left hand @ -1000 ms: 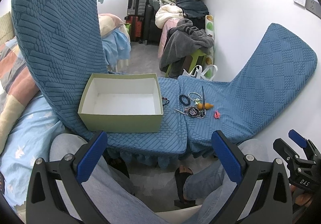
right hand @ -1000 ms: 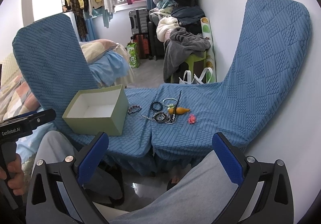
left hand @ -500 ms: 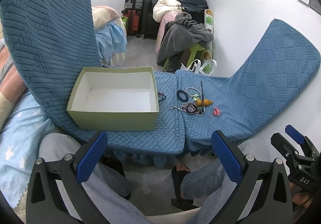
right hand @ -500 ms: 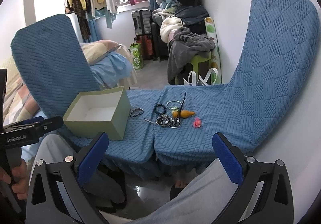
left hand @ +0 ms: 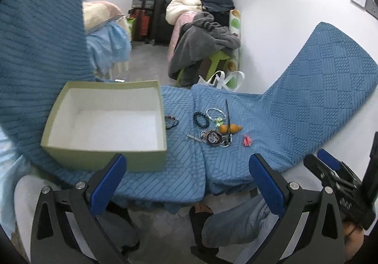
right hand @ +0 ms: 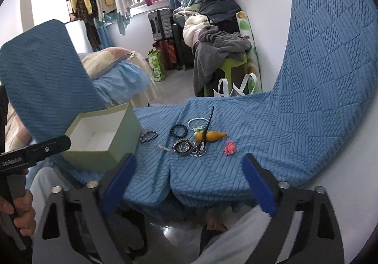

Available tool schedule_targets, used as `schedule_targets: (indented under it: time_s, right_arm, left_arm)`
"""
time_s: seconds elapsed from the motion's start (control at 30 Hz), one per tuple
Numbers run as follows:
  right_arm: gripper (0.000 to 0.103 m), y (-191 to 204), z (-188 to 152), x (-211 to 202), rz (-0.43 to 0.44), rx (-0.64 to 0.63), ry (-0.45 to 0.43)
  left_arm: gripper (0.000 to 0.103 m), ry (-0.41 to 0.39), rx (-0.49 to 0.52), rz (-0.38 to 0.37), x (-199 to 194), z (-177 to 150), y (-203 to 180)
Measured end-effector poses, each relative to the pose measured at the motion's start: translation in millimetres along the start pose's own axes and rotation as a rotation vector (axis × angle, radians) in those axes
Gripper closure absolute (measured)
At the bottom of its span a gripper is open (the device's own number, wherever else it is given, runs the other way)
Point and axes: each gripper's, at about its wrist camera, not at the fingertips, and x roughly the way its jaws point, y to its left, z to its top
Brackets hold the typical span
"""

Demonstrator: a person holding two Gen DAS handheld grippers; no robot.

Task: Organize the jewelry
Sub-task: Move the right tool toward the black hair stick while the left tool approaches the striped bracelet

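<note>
An open pale-green box (left hand: 106, 157) (right hand: 118, 143) with a white, bare inside stands on the left blue seat. To its right lies the jewelry: a multicolour bracelet (left hand: 171, 121) (right hand: 148, 135), a dark bead bracelet (left hand: 200, 119) (right hand: 178, 131), a silver bangle (left hand: 215, 113) (right hand: 197, 122), a black stick (left hand: 227, 110), an orange gourd pendant (left hand: 230, 128) (right hand: 210, 136), a coiled black-and-white chain (left hand: 213, 137) (right hand: 183, 146) and a pink piece (left hand: 246, 140) (right hand: 229, 148). My left gripper (left hand: 186, 164) is open at the seat's front edge. The jaws of my right gripper (right hand: 189, 162) are closing with nothing between them.
Two chairs in blue quilted covers (left hand: 295, 103) stand side by side, backs rising at left and right, a seam between the seats. A person's legs (left hand: 236, 221) are below. Beyond are a grey cloth on a green stool (right hand: 226, 63), suitcases and hanging clothes.
Both grippers have sunk and come forward toward the seats, so box and jewelry look larger. The right gripper's fingers stand closer together than before.
</note>
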Motion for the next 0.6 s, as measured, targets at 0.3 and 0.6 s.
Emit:
schedule_targets:
  time_s: [0.3,0.6]
  right_arm:
    - [0.02,-30.9,19.1,44.9,-0.019,0.01,-0.026]
    - [0.058,-53.7,20.4,114.8,0.015,0.062,0.055]
  left_arm:
    - [0.001,0.044,0.042,-0.027,49.4,7.4,-7.7]
    - [0.023,0.103,0.032,-0.119,97.2,8.4,-23.0]
